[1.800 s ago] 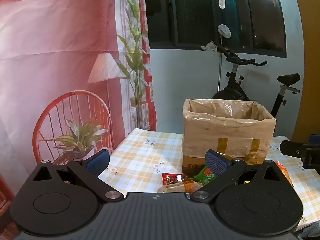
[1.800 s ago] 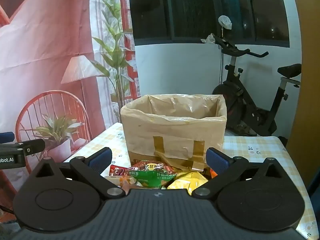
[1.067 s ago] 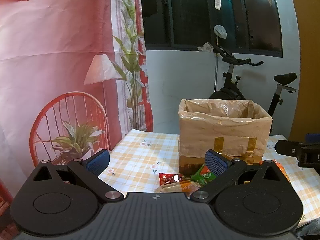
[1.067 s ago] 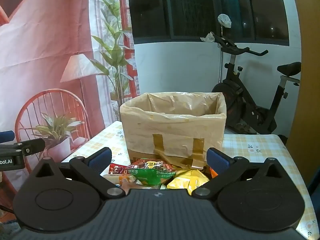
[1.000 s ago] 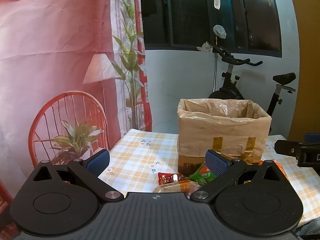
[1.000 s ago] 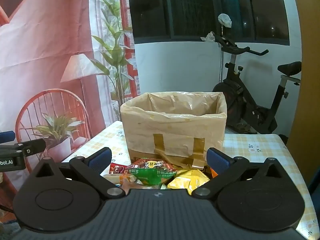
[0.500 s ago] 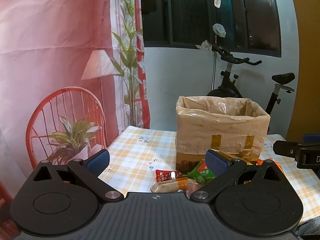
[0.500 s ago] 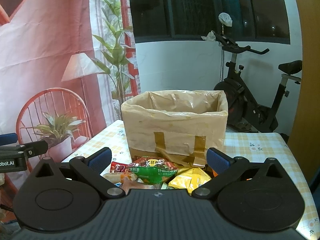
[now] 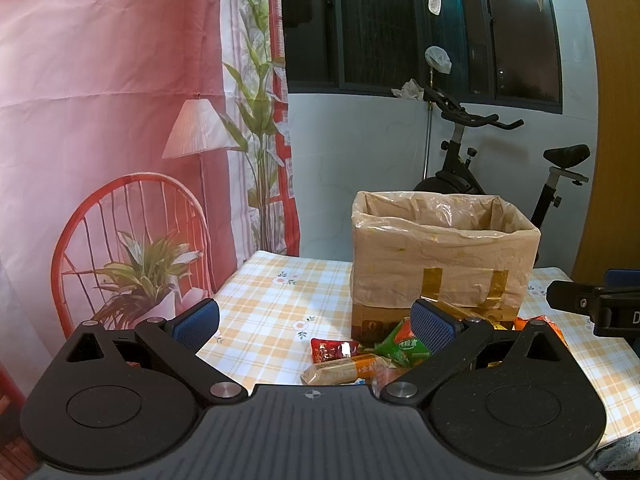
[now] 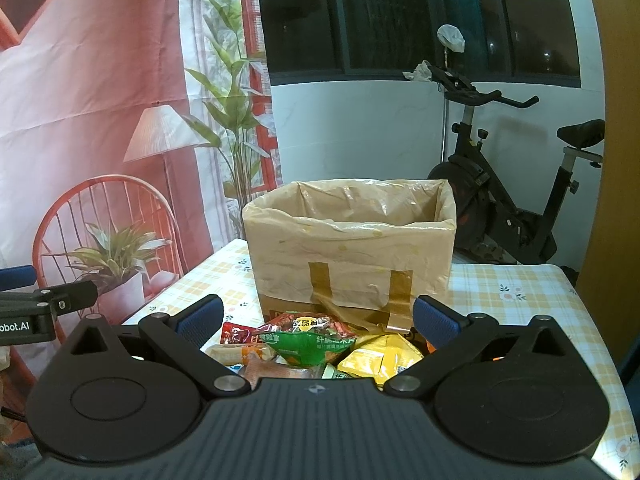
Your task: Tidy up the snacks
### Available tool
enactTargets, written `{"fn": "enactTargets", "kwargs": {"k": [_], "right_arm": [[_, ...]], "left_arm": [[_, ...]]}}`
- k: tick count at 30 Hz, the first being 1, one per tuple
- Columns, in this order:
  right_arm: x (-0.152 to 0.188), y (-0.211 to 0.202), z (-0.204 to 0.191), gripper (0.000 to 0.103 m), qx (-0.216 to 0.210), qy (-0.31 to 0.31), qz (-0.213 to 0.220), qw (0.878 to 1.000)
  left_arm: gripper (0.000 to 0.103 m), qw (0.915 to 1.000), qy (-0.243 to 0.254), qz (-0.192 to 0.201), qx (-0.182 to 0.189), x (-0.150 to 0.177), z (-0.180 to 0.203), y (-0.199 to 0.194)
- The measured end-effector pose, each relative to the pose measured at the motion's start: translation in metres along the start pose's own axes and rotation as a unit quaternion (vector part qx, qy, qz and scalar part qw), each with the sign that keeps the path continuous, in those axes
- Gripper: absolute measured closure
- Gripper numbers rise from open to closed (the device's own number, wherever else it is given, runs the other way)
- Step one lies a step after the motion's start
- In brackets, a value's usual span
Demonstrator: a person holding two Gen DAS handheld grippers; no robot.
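Note:
A cardboard box lined with a tan plastic bag (image 9: 442, 256) (image 10: 352, 252) stands open on the checked table. A pile of snack packets lies in front of it: a red packet (image 9: 330, 350), a tan bar (image 9: 340, 370), a green packet (image 10: 306, 346) and a yellow packet (image 10: 380, 358). My left gripper (image 9: 316, 322) is open and empty, above the table's near left side. My right gripper (image 10: 316, 318) is open and empty, just above and behind the pile. Each gripper's fingers show at the edge of the other's view.
The yellow checked tablecloth (image 9: 272, 304) covers the table. A printed pink backdrop with a red chair (image 9: 132, 236) hangs at the left. An exercise bike (image 10: 504, 204) stands behind the table at the right. The table's right edge (image 10: 592, 320) is near.
Both grippers have risen and drawn back slightly, so more of the snack pile shows below the fingers. Both stay open.

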State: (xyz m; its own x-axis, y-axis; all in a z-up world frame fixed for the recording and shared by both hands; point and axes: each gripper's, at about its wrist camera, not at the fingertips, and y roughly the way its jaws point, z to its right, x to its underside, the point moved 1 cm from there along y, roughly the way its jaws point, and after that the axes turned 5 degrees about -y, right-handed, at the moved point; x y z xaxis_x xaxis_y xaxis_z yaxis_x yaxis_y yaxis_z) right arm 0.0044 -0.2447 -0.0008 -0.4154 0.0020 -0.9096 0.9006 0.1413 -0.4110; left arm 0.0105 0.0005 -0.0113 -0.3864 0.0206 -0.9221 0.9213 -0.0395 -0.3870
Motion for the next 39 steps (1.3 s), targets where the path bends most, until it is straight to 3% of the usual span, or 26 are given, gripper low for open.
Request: {"fn": "enactTargets", "kwargs": {"k": [39], "right_arm": [[0.0044,0.0032,0.0022,0.000,-0.002,0.005,-0.006,1.000]], "left_arm": [[0.001,1.0000,-0.003,-0.006,0.002,0.0029,-0.0008,0.0030]]}}
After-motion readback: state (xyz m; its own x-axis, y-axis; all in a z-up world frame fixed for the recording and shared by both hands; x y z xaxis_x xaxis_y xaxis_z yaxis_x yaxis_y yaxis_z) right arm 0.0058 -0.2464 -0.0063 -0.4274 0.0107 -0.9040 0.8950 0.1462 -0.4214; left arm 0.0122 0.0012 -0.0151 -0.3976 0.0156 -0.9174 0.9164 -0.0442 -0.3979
